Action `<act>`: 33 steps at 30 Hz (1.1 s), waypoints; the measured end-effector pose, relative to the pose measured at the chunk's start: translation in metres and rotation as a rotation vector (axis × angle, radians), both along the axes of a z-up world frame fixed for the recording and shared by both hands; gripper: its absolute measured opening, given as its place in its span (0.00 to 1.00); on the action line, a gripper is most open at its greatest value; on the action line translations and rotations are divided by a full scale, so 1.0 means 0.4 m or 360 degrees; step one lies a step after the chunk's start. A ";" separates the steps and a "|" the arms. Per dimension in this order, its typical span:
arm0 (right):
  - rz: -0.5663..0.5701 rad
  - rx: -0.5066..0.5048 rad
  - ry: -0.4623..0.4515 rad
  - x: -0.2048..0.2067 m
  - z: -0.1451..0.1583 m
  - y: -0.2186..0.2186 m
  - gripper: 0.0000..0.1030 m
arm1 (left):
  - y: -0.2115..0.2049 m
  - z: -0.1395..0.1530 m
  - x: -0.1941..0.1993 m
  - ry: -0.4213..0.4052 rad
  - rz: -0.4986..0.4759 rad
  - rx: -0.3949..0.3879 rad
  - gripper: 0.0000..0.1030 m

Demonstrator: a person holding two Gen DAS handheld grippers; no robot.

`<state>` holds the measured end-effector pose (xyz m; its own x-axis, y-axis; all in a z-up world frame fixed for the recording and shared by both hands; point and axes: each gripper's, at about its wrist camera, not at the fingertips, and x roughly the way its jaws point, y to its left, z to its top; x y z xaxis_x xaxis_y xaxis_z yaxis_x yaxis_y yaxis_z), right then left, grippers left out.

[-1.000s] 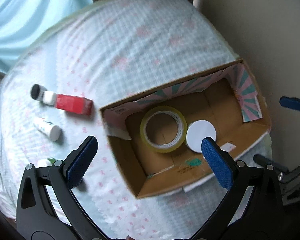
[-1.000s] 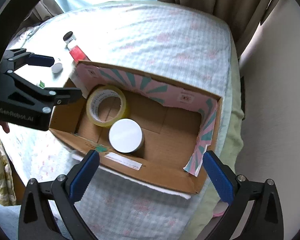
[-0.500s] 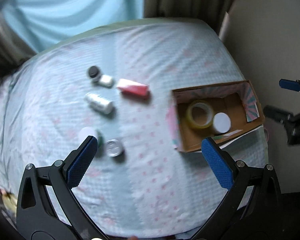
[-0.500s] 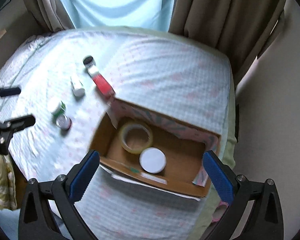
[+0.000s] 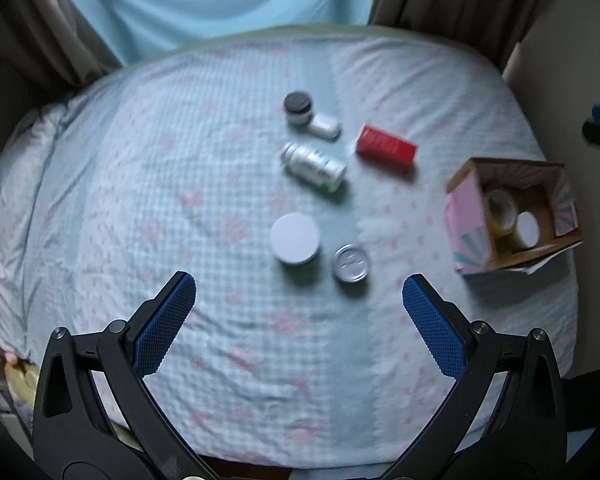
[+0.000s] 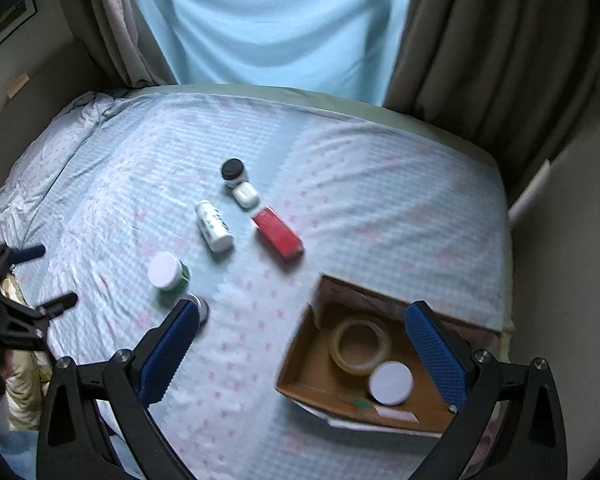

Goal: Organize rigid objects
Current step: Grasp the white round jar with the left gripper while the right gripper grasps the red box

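The left hand-held gripper (image 5: 299,294) is held wide apart and empty above the near edge of the bed (image 5: 148,184), and it is also seen at the bed's left edge in the right wrist view (image 6: 46,276). Toward the middle of the bed, a white-lidded jar (image 5: 295,239) is stood upright, with green showing on its side in the right wrist view (image 6: 167,271). Just beside it on the right, a small silver tin (image 5: 351,263) is stood; in the right wrist view it is mostly hidden behind a fingertip. Farther toward the far edge, a white bottle (image 5: 313,166) is laid on its side, and beyond it a black-lidded jar (image 5: 298,108) is stood touching a white case (image 5: 325,126). To the right of these, a red box (image 5: 386,149) is laid flat. At the right edge of the bed, an open carton (image 5: 466,216) is placed, and inside it a tape roll (image 6: 363,345) is laid flat with a second white-lidded jar (image 6: 391,383) just beside it. The right hand-held gripper (image 6: 298,326) is held wide apart and empty above the near edge of the bed, with its right finger over the carton.
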<state>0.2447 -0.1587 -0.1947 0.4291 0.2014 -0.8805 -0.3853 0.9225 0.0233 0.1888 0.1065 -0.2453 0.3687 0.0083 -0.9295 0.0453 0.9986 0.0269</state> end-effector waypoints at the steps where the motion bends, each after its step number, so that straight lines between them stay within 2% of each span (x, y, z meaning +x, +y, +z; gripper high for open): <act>1: 0.0019 -0.0002 0.0003 0.018 -0.008 0.021 1.00 | 0.010 -0.020 0.005 0.0016 0.0005 -0.0001 1.00; 8: 0.0169 -0.0092 0.0098 0.144 -0.122 0.122 1.00 | 0.069 -0.219 0.064 0.0125 0.0005 -0.0012 1.00; 18: 0.0329 -0.0331 0.0293 0.315 -0.411 0.198 1.00 | 0.085 -0.499 0.134 0.0193 -0.0003 0.0003 1.00; 24: 0.0438 -0.0471 0.0373 0.369 -0.566 0.233 1.00 | 0.074 -0.580 0.145 0.0128 -0.0044 -0.0041 1.00; 29: 0.0581 -0.0586 0.0385 0.408 -0.636 0.275 0.99 | 0.057 -0.606 0.171 0.0067 -0.0116 -0.0068 1.00; 33: 0.0691 -0.0705 0.0412 0.437 -0.687 0.310 0.88 | 0.037 -0.621 0.208 0.0046 -0.0181 -0.0048 0.99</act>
